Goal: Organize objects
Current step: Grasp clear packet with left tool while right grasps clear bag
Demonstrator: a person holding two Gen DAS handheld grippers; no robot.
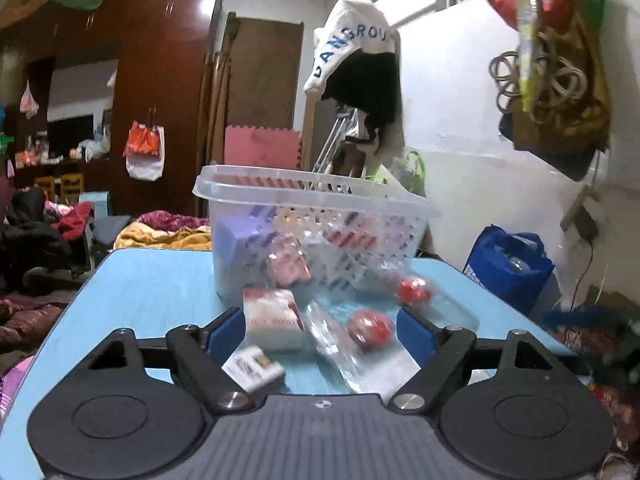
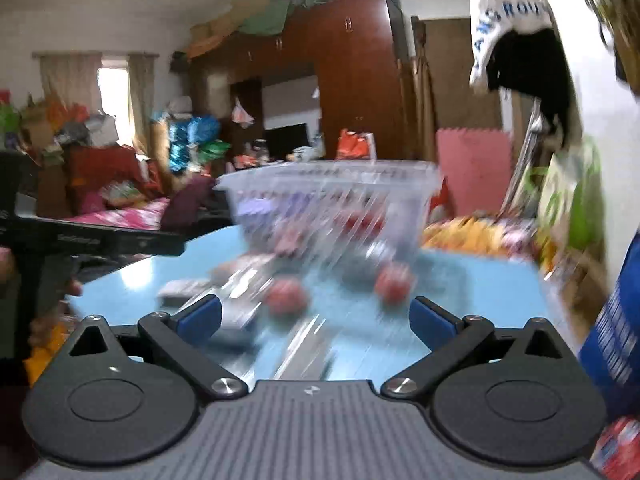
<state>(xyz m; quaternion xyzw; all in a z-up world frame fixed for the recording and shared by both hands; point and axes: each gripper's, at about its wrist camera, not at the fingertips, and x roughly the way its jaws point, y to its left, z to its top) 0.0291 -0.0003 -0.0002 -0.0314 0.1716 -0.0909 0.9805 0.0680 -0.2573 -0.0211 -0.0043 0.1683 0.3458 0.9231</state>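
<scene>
Both grippers, left [image 1: 320,326] and right [image 2: 316,312], have fingers spread, holding nothing. The box [image 1: 274,318] near the counter's [image 1: 152,280] middle looks light and stiff; grip its flat sides.

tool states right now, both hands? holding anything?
Left tool: open, holding nothing; small boxes and red balls lie on the table between and beyond its fingers.
Right tool: open, holding nothing; view is motion-blurred.

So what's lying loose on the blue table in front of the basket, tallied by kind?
Red balls: 2
Red-and-white boxes: 2, larger box and small box
Clear plastic packet: 1
Total: 5 loose items; what sits inside the clear basket is not counted.
</scene>
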